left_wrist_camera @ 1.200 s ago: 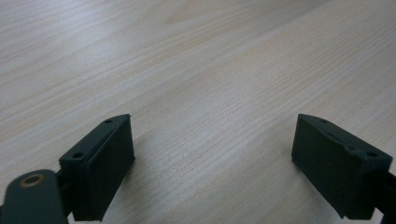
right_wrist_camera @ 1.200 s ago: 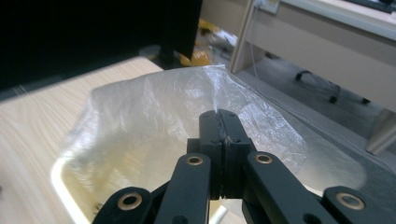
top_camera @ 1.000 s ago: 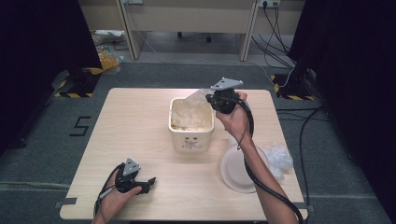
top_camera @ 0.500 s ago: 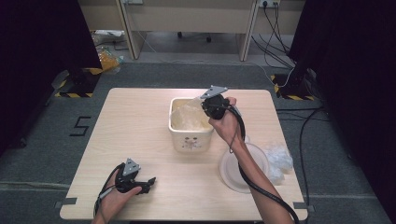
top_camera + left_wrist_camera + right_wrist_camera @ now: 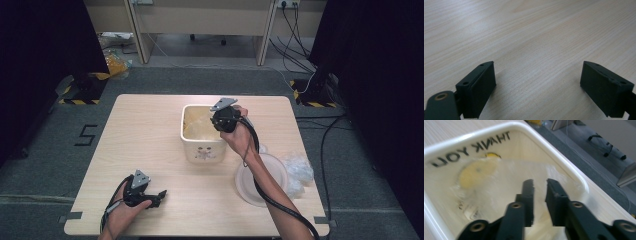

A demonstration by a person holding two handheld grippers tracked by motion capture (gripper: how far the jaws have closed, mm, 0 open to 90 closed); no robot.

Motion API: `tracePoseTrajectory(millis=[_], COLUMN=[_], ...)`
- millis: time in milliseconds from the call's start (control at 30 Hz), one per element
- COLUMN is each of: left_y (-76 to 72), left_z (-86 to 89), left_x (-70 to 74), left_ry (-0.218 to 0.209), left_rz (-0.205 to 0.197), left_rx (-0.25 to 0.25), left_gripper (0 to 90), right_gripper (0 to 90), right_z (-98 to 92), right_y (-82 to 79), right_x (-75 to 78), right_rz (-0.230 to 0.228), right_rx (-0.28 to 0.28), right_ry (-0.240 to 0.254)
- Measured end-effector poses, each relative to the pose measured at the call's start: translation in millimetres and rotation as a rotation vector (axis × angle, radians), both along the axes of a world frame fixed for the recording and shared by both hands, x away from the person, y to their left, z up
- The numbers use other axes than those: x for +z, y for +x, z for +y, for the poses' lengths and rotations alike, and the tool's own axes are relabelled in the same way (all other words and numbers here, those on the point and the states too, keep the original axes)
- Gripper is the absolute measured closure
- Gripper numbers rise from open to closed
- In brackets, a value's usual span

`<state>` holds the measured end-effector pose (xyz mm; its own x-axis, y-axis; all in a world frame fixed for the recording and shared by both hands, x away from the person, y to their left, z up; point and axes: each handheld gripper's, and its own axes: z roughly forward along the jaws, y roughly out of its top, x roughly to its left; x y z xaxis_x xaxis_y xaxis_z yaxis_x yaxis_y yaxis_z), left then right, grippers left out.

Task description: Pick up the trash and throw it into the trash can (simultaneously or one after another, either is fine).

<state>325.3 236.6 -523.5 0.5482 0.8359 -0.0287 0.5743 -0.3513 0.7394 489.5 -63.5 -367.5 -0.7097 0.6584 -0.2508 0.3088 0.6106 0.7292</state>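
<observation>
Nearest the person, the left gripper [image 5: 159, 194] is resting low over the front left of the wooden table [image 5: 150, 135], its jaws standing wide apart with nothing but bare wood between them. Farther in, a clear round lid [image 5: 262, 179] is lying at the front right, with crumpled clear plastic [image 5: 298, 170] just beside it. Beyond that, the white tub [image 5: 202, 150] is standing open at the middle of the table, and thin plastic wrap [image 5: 499, 182] is lying bunched inside it. The right gripper [image 5: 539, 192] is dipping over the tub's right rim, its jaws having just been opening to a narrow gap; nothing seems pinched between them, and the wrap is lying just below. The step in hand looks like dropping wrap into the tub. Next, the right hand probably needs to lift clear without snagging the wrap.
</observation>
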Motion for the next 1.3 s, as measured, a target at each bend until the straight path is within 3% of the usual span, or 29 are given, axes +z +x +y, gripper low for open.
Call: tracePoseTrajectory(millis=[100,267,433,667,833,967,1000,1167,1300], left_y=[-0.1,-0.1,-0.2,-0.3,-0.3,-0.2,-0.2,-0.2,-0.2], left_z=[0.1,0.4,0.1,0.1,0.0,-0.1,0.1,-0.1,-0.3], left_x=[0.1,0.2,0.0,0.0,-0.1,-0.5,-0.4,-0.4,-0.7], left_ry=[0.002,0.005,0.0,0.0,0.0,-0.003,0.001,-0.001,-0.002], left_rz=[0.0,0.002,0.0,0.0,-0.002,-0.006,-0.006,-0.004,-0.007], left_rx=[-0.001,-0.004,0.001,0.001,0.002,0.002,0.0,0.001,0.001], left_gripper=[12.2,12.1,12.2,12.1,12.1,12.1,12.1,12.0,11.8], right_gripper=[66.9,63.0,59.2,48.5,41.4,41.6,43.3,47.3,47.5], right_z=[-2.6,-12.9,-32.5,-71.5,-106.6,-125.6,-139.0,-170.7,-185.6], right_y=[-3.1,-3.6,-6.4,-24.4,-41.9,-50.9,-56.9,-73.1,-82.9], right_x=[8.4,18.1,23.7,23.1,10.9,2.4,-3.3,-18.3,-29.5], right_rz=[-0.002,-0.016,-0.029,-0.027,-0.002,0.016,0.023,0.038,0.055], right_rx=[-0.005,-0.029,-0.05,-0.08,-0.114,-0.134,-0.153,-0.183,-0.204], right_ry=[0.049,0.07,0.092,0.147,0.158,0.163,0.17,0.188,0.204])
